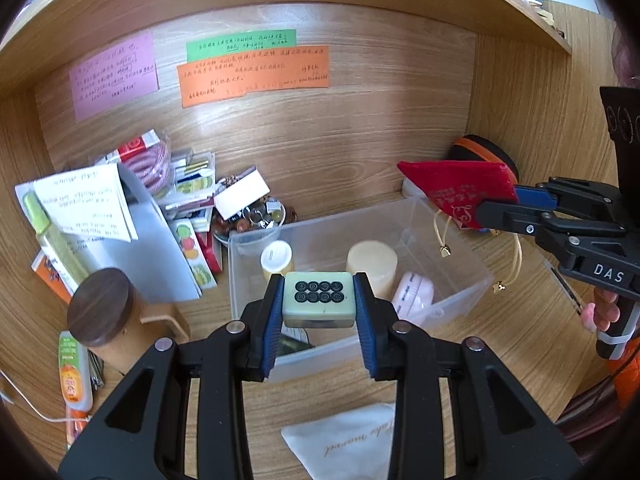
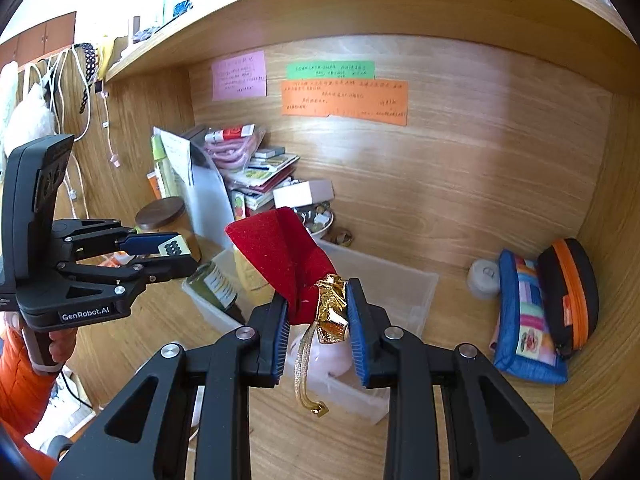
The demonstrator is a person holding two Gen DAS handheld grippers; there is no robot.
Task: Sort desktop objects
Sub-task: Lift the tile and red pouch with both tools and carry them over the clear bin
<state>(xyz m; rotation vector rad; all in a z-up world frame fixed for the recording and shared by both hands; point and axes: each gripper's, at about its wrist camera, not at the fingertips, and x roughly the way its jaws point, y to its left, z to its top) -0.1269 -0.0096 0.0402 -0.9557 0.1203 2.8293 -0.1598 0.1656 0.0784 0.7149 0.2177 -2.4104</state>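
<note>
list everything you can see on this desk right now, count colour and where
mahjong tile: 1, pale green, in left gripper
pouch: 1, red, in right gripper
bin: 1, clear, desk centre
candle: 1, cream, in bin
case: 1, pink, in bin
notes: 3, pink, green, orange, back wall
canister: 1, dark lid, left
pencil case: 1, blue, right
left gripper: 1, black, above bin
right gripper: 1, black, above bin

— Any text you can read?
— I read "DAS" on the right gripper, right of frame; "GenRobot.AI" on the left gripper, lower left. The wall notes stay illegible.
</note>
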